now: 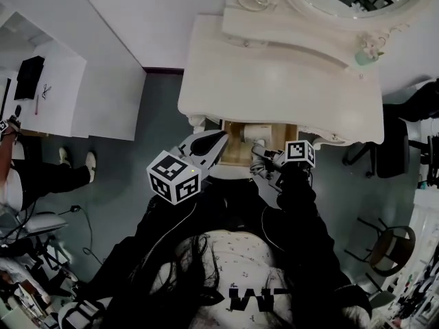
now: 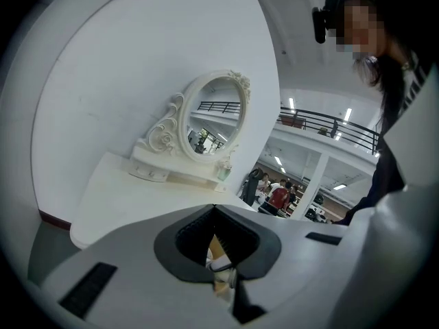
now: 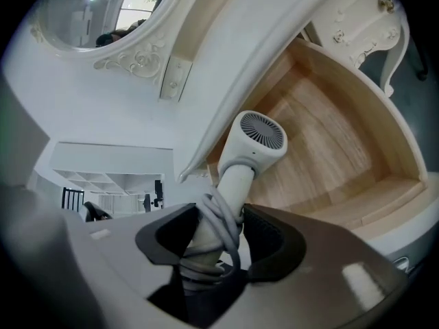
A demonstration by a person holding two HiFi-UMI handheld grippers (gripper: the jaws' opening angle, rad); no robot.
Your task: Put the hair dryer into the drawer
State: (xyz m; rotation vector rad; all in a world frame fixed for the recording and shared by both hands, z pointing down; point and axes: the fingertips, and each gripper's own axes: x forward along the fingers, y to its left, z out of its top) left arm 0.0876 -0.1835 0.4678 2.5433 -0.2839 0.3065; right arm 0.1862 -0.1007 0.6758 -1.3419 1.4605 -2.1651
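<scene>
The right gripper (image 3: 221, 226) pinched the hair dryer (image 3: 255, 141) by its cord-wrapped handle, one pad pressed on each side. The dryer's round head stuck out beyond the jaw tips, over the wooden bottom of the open drawer (image 3: 343, 163), towards the drawer's back. The left gripper (image 2: 214, 211), jaws pressed together on nothing, pointed at the drawer's front left
</scene>
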